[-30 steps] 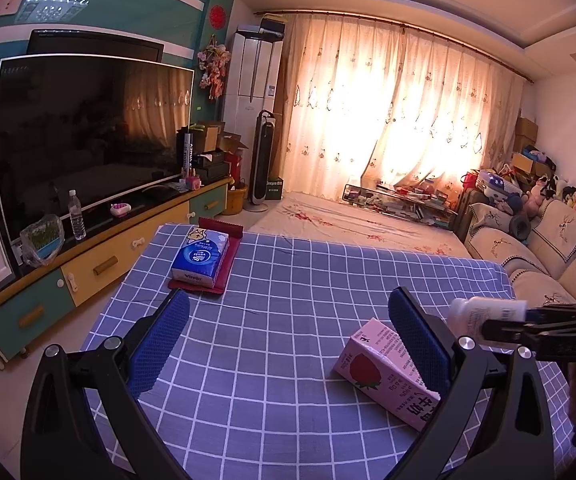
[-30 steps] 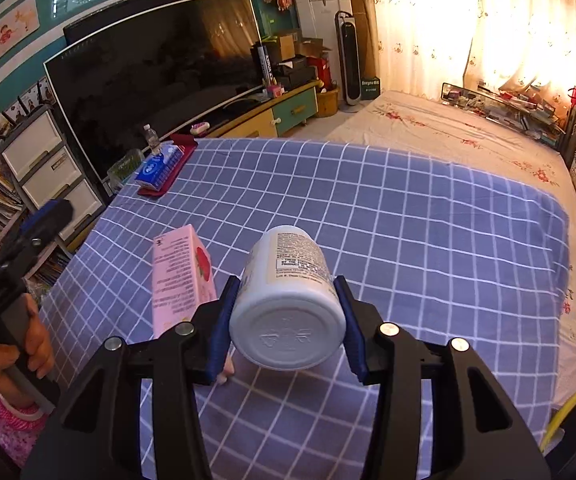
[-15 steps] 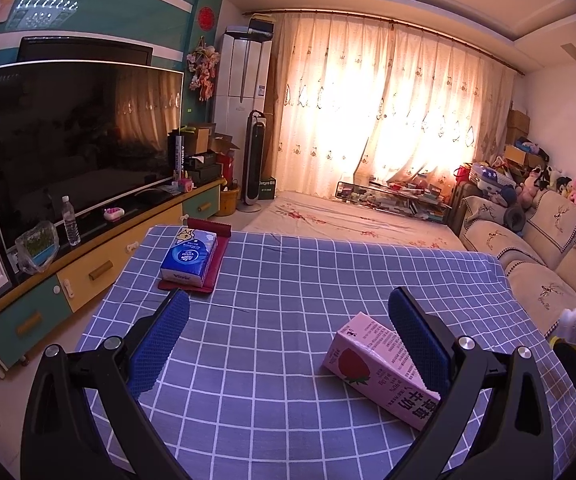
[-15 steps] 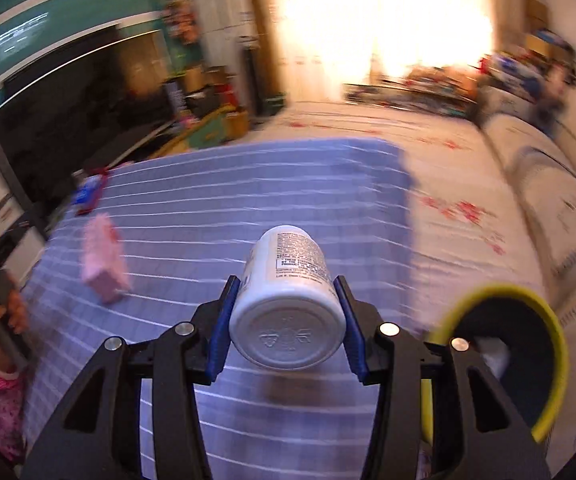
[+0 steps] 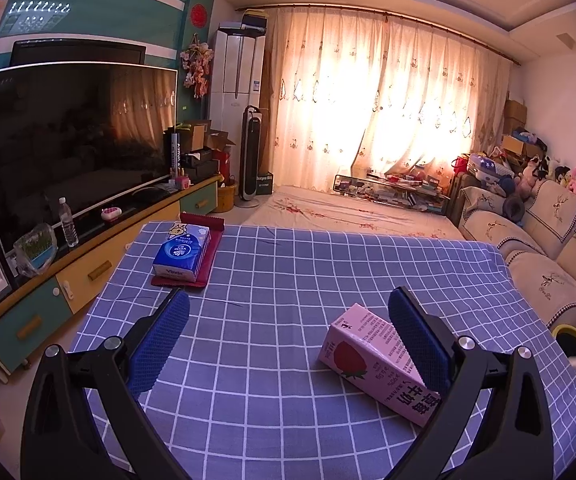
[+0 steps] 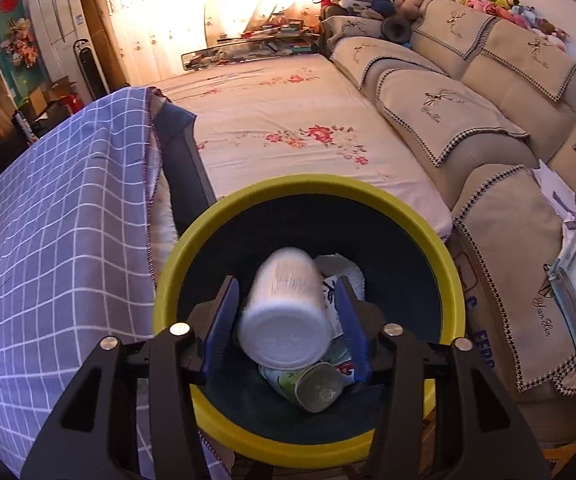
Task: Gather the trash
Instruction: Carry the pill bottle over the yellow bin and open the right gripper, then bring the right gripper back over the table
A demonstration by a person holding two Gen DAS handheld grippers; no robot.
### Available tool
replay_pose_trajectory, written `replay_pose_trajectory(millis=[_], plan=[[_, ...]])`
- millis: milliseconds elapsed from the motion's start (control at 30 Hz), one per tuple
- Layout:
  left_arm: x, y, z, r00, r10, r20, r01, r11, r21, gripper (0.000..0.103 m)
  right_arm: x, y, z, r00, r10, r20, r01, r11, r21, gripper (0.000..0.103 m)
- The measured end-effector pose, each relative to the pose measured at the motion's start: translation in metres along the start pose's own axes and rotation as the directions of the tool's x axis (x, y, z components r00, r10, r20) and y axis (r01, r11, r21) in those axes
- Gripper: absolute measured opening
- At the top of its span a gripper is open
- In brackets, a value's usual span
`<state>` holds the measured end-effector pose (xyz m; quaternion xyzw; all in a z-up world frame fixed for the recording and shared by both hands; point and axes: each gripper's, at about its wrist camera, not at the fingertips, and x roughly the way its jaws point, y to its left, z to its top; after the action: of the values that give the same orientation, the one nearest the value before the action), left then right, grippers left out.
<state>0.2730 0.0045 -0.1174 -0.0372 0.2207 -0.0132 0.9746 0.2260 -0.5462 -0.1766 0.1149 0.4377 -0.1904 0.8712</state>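
A white plastic bottle [image 6: 284, 308], blurred, hangs bottom-up between the blue pads of my right gripper [image 6: 287, 284], directly over the yellow-rimmed black bin [image 6: 308, 186]. The jaws are opening and a gap shows on each side of the bottle. Inside the bin lie a can [image 6: 312, 386] and crumpled paper [image 6: 344, 268]. In the left wrist view my left gripper [image 5: 288, 300] stands open above the checked tablecloth [image 5: 308, 264]. A pink strawberry milk carton [image 5: 368, 352] lies flat by its right finger, untouched. The bin's rim [image 5: 560, 330] peeks past the table's right edge.
A blue tissue pack [image 5: 182, 252] rests on a red tray [image 5: 208, 256] at the table's far left. The TV [image 5: 76, 140] and its cabinet run along the left. A beige sofa [image 6: 488, 140] stands right of the bin, a flowered rug [image 6: 288, 120] beyond it.
My right gripper has swung off the table to the right and tipped down over the bin. Its pads have come off the bottle. The left gripper has stayed put.
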Motion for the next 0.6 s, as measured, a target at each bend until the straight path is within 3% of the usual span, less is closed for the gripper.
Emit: replay_pose_trajectory(millis=[233, 400, 600], plan=[[-0.001, -0.006, 0.000, 1.000, -0.020, -0.004, 0.020, 1.000, 0.022, 0.098, -0.033, 0.059, 0.029, 0.988, 0.102, 0.112, -0.096, 0.994, -0.061, 0.063], [-0.001, -0.013, -0.003, 0.999, -0.048, -0.016, 0.049, 0.998, 0.044, 0.098, -0.045, 0.123, 0.046, 0.956, 0.254, 0.145, -0.237, 0.964, -0.124, 0.064], [0.000, -0.034, -0.009, 0.992, -0.112, -0.052, 0.116, 0.990, 0.079, 0.098, -0.040, 0.176, 0.046, 0.918, 0.372, 0.140, -0.350, 0.923, -0.157, 0.064]])
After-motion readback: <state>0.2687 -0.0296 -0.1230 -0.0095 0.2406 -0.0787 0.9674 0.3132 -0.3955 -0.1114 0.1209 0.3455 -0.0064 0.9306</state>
